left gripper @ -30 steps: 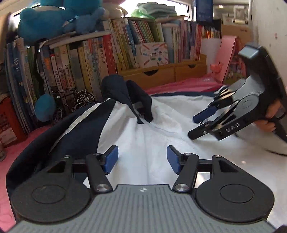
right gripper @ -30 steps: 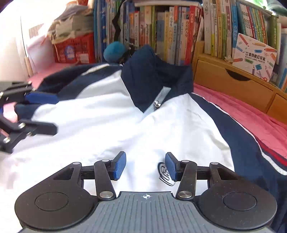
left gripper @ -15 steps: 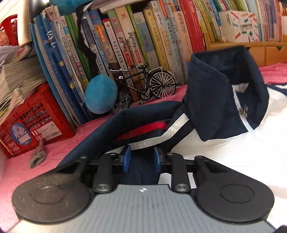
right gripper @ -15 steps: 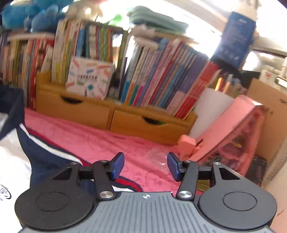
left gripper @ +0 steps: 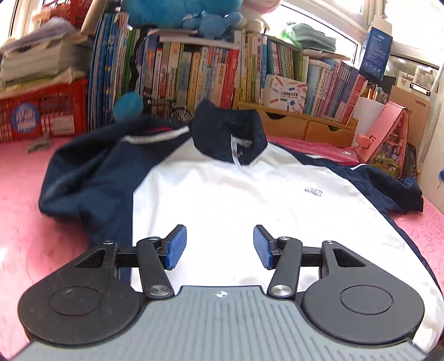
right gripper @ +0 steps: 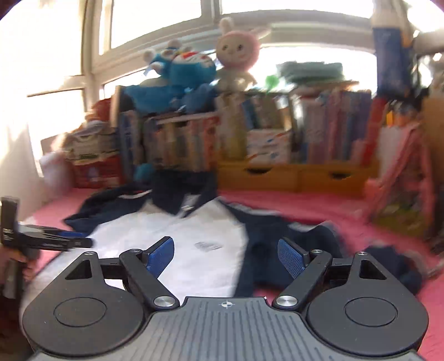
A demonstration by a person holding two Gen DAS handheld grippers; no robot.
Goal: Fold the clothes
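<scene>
Both grippers empty: left gripper [left gripper: 219, 247] and right gripper [right gripper: 226, 257] jaws opening over white-and-navy zip-up jacket [left gripper: 249, 200], spread flat on pink bedcover [left gripper: 25, 222]. No fold made; sleeves, body left.

We see a pink quilted surface [left gripper: 25, 194], packed bookshelf [left gripper: 199, 75] behind it, wooden drawers [left gripper: 302, 126] below the books, plush toys [right gripper: 194, 72] on top, bright windows [right gripper: 155, 25] backlighting, red crate [left gripper: 41, 111] far left.
</scene>
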